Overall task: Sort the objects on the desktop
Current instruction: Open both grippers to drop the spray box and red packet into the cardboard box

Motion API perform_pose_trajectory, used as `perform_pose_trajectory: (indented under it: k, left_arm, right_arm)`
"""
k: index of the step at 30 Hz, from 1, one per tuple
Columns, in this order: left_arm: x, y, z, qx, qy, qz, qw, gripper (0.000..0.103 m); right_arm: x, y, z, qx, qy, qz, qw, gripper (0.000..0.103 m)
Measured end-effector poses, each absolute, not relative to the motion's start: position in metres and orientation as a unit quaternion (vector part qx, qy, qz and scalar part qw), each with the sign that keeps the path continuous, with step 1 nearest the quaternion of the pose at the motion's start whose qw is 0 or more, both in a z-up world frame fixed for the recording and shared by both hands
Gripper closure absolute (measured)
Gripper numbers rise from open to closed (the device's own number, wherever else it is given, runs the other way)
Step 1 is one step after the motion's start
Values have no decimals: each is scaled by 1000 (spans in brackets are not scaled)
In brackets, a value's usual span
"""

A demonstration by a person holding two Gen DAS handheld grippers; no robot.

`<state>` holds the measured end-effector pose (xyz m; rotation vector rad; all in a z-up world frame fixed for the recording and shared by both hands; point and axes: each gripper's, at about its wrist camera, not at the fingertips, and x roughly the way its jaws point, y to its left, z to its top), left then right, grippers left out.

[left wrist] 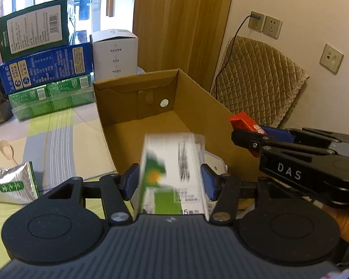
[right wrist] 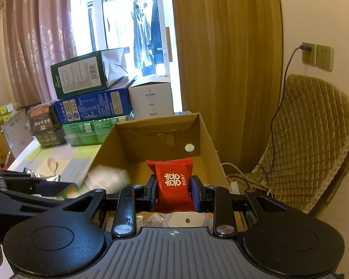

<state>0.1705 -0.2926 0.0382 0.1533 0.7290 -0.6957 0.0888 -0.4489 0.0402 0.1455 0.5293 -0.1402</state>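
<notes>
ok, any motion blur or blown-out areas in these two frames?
Left wrist view: the white and green box between the left gripper fingers is smeared; the cardboard box stays sharp. Right wrist view: the window is blown out, and the red packet is crisp.

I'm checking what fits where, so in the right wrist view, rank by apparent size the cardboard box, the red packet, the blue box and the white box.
1. cardboard box
2. blue box and white box look about alike; unsure.
3. red packet, smallest, though nearest the camera, shut in the right gripper.
</notes>
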Motion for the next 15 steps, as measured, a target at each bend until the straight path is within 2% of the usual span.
perform_pose_trajectory:
  k: [10, 13, 14, 15]
  left_arm:
    - [170, -257, 40, 53, 342, -311, 885, 51]
    - [166, -243, 39, 42, 343, -301, 889, 45]
    - [165, -238, 38, 37, 344, -298, 890, 43]
    - [163, -234, 38, 34, 345, -294, 891, 43]
  right_arm:
    - [93, -448, 36, 85, 267, -61, 958, 76]
    - [96, -445, 37, 99, 264, -42, 959, 76]
    - [96, -445, 38, 105, 263, -35, 959, 73]
    - [97, -445, 39, 108, 261, -36, 959, 66]
